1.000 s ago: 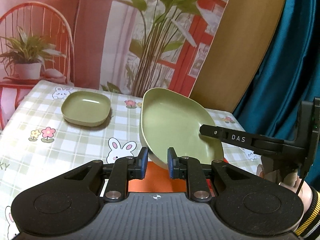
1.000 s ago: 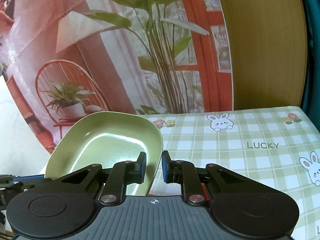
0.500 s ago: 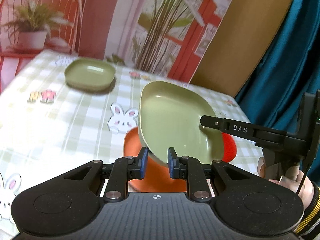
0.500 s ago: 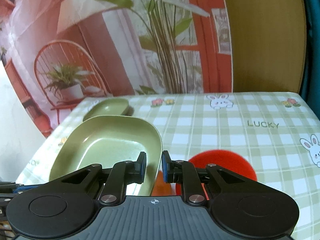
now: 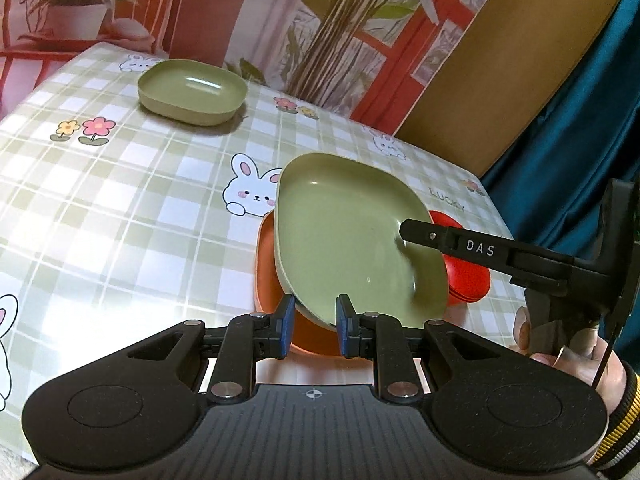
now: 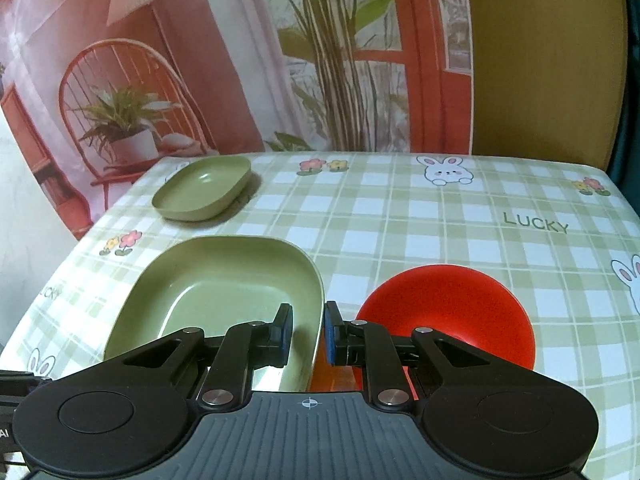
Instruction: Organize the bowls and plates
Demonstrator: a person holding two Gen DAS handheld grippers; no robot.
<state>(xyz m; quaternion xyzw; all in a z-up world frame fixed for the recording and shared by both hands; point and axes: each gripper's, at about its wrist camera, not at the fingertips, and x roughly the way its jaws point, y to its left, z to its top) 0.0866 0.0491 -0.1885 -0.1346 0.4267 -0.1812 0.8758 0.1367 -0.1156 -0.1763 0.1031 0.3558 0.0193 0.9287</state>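
Both grippers carry a large green plate, tilted, low over an orange plate that lies on the table. My left gripper is shut on the plate's near rim. My right gripper is shut on its right rim, and one of its black fingers reaches over the plate's far side in the left wrist view. In the right wrist view the green plate hides nearly all of the orange plate. A red bowl stands just right of them.
A small green dish sits at the table's far left, with checked tablecloth between it and the plates. A printed backdrop, a brown board and a teal curtain close the back and right. A person's hand holds the right gripper.
Both grippers have come down with the green plate. It now lies flatter and hangs close over the orange plate, and the red bowl has come into view.
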